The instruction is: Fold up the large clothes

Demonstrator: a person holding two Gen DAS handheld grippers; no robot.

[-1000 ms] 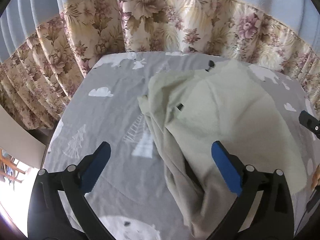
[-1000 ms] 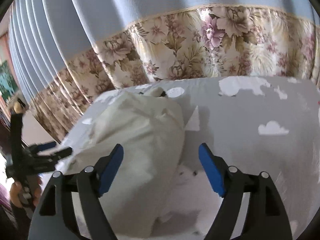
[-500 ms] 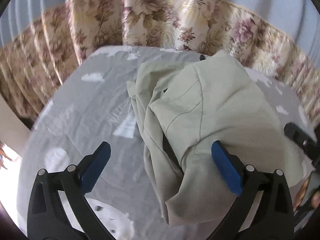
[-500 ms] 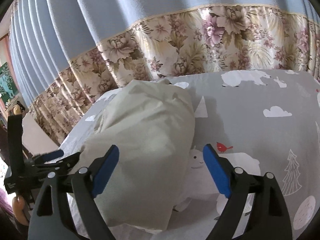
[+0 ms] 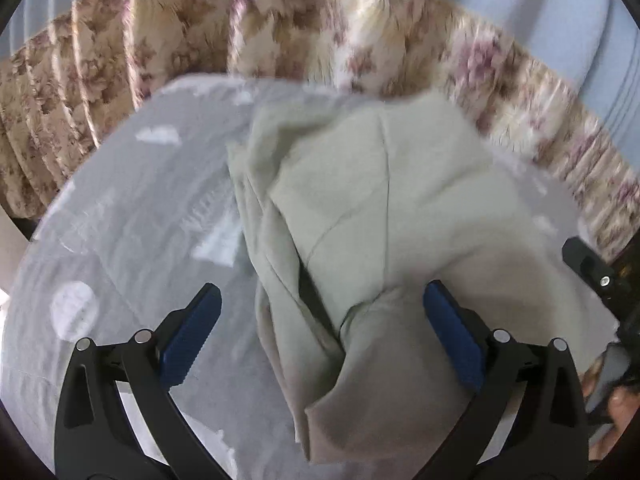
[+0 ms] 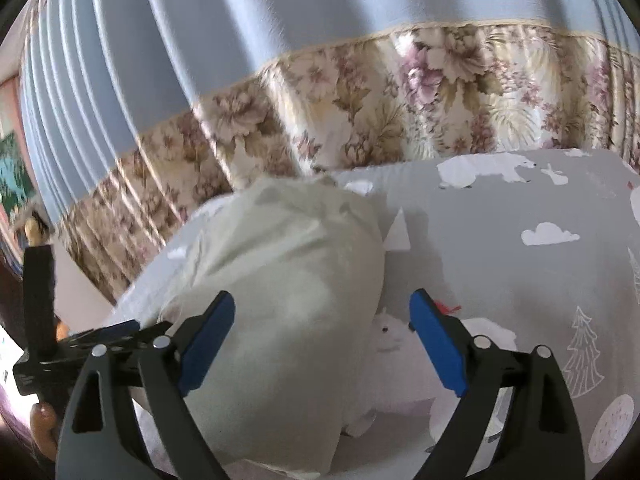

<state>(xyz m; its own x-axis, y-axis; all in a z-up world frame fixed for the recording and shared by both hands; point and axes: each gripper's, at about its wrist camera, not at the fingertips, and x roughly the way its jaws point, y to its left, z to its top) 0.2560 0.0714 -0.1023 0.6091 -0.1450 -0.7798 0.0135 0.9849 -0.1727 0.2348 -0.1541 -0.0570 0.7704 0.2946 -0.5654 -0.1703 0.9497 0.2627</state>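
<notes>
Garment nearer both wrist views, grey printed sheet, floral curtain behind

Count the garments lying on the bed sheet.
1. A single pale green garment lies crumpled on the grey printed sheet, partly folded over itself, toward the flowered curtain. More pieces could be hidden within its folds.

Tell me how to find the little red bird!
Look at the grey sheet spread in front of the flowery curtain. In the right wrist view, the red bird peeks out just beside the right gripper's blue pad, above a white bear. It is the only red print; the other prints are white.
</notes>
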